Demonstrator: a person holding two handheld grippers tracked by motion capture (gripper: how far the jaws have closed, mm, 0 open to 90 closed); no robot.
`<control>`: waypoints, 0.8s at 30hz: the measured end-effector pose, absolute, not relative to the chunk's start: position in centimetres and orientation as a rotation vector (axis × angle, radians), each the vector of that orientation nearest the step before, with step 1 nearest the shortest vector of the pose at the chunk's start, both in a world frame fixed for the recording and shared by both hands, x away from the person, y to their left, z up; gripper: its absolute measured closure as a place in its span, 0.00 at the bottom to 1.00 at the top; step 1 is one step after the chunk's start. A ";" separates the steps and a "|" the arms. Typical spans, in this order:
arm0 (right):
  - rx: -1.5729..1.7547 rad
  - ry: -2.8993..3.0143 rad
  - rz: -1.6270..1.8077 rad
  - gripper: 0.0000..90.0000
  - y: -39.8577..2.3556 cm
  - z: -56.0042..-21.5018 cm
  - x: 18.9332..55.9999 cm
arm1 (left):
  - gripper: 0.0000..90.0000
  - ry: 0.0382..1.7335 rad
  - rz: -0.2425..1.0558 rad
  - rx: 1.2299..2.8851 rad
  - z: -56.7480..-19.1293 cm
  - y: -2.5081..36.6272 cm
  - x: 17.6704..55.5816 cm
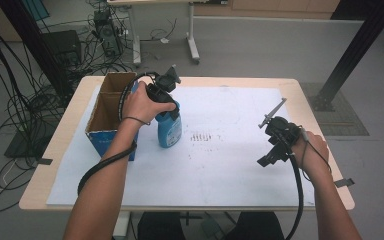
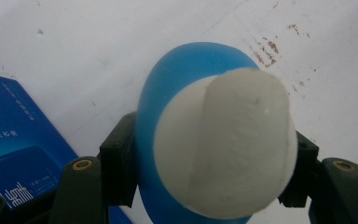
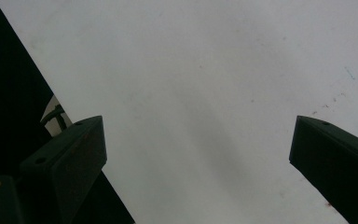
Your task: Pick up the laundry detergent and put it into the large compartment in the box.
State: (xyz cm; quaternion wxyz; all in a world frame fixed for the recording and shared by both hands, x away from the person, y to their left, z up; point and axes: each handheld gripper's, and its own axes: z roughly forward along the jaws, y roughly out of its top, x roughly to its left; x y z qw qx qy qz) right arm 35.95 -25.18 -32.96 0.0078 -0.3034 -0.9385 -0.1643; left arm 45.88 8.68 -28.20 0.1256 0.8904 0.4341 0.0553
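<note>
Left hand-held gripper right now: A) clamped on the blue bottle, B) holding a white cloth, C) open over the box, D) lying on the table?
A: in the left gripper view the left hand-held gripper has its jaws pressed on either side of the blue bottle just below its white cap; in the high view the bottle stands upright on the white sheet beside the box.

A bottle [image 1: 169, 129] is standing upright on a paper sheet [image 1: 220, 165] covering the table [image 1: 65, 130], just right of an open cardboard box [image 1: 111, 112] sitting at the sheet's left edge. The stained patch [image 1: 202, 137] is lying right of the bottle.
</note>
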 end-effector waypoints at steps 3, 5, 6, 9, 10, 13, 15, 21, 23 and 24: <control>-0.950 -2.933 -0.511 0.04 -25.2 -33.0 36.0 | 0.42 1.261 0.160 2.593 -28.1 8.6 45.8; -0.952 -2.934 -0.513 0.04 -25.2 -33.0 36.0 | 0.42 1.265 0.163 2.588 -28.0 8.5 45.8; -0.953 -2.935 -0.511 0.04 -25.3 -32.9 36.0 | 0.42 1.267 0.166 2.590 -27.8 8.5 45.8; -0.958 -2.938 -0.506 0.04 -25.3 -32.9 36.1 | 0.42 1.268 0.170 2.580 -27.2 8.5 45.8; -0.958 -2.938 -0.509 0.04 -25.4 -32.9 36.1 | 0.42 1.271 0.169 2.572 -27.0 8.4 45.8; -0.957 -2.937 -0.510 0.04 -25.4 -32.9 36.1 | 0.42 1.268 0.170 2.569 -26.4 8.5 45.7; -0.961 -2.934 -0.511 0.04 -25.4 -32.9 36.0 | 0.42 1.270 0.173 2.565 -25.7 8.4 45.6; -0.960 -2.946 -0.517 0.04 -25.4 -32.7 35.9 | 0.42 1.248 0.179 2.549 -23.3 7.8 44.9; -0.955 -2.952 -0.522 0.04 -25.4 -32.7 35.8 | 0.42 1.244 0.186 2.544 -21.8 7.5 44.5; -0.949 -2.953 -0.520 0.04 -25.3 -32.6 35.7 | 0.42 1.236 0.192 2.540 -21.2 7.4 44.4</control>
